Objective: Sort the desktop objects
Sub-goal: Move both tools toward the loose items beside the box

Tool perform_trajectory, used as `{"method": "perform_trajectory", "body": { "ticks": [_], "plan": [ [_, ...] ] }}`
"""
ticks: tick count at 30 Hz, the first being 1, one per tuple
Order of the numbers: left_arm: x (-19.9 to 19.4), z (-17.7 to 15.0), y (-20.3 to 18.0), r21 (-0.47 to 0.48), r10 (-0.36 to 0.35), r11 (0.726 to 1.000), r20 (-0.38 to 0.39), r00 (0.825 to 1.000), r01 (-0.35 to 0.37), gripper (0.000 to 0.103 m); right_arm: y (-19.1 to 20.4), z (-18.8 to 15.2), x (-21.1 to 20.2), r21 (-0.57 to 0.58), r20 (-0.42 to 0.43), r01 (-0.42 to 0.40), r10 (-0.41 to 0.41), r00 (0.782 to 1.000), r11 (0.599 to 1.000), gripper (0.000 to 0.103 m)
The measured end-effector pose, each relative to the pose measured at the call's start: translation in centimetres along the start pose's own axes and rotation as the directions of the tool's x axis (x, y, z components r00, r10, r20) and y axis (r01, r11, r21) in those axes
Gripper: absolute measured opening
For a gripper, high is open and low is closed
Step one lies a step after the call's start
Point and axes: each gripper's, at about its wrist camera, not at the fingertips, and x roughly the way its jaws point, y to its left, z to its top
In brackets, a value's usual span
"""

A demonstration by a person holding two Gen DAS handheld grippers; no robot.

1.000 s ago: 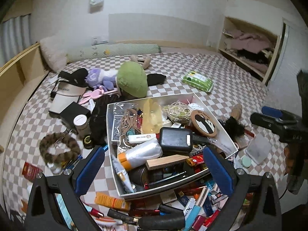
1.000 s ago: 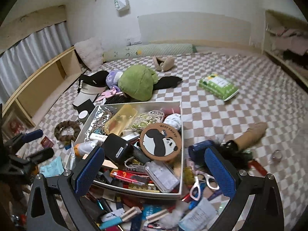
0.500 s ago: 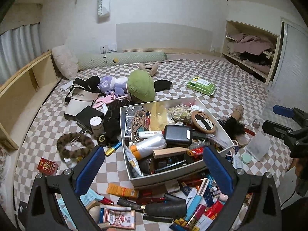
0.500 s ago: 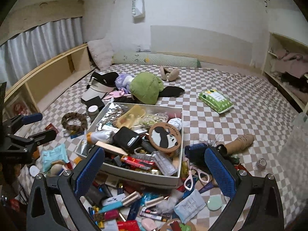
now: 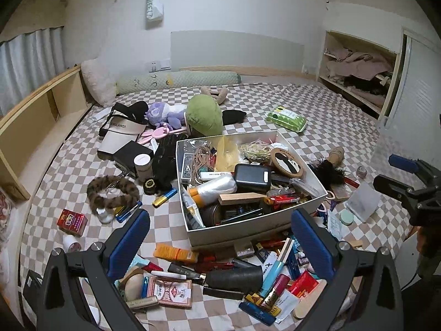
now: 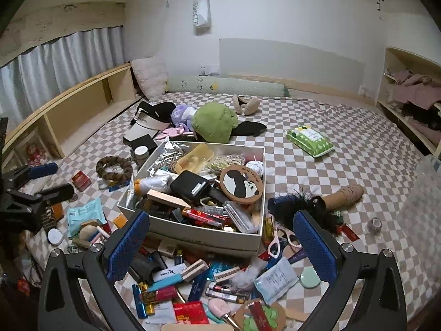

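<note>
Both grippers have pulled back higher from the heaped white box [image 5: 256, 230], left gripper [image 5: 220, 237] and right gripper [image 6: 220, 237] spread, holding nothing; the black case [image 5: 252, 178] on top looks rigid, light, best pinched across its sides.

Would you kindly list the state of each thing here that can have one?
left tool: open, holding nothing
right tool: open, holding nothing
white box: lidless, heaped full
panda coaster: tilted on the heap
green wipes pack: closed, lying flat
pink scissors: open
</note>
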Motion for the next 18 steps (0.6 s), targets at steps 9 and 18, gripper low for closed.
{"method": "perform_trajectory", "body": {
  "ticks": [9, 18],
  "plan": [
    [0.7, -1.5, 1.0, 0.024, 0.026, 0.999, -0.041, 0.999, -0.025, 0.103, -1.2, -1.3, 1.5, 0.061, -0.065, -0.011, 0.015, 0.998, 0.998, 0.103],
    [2.9, -3.9, 3.5, 0.026, 0.093, 0.996, -0.180, 0.979, -0.089, 0.103, -1.5, -2.7, 3.4, 0.032, -0.155, -0.005, 0.010, 0.988, 0.999, 0.103]
  ]
}}
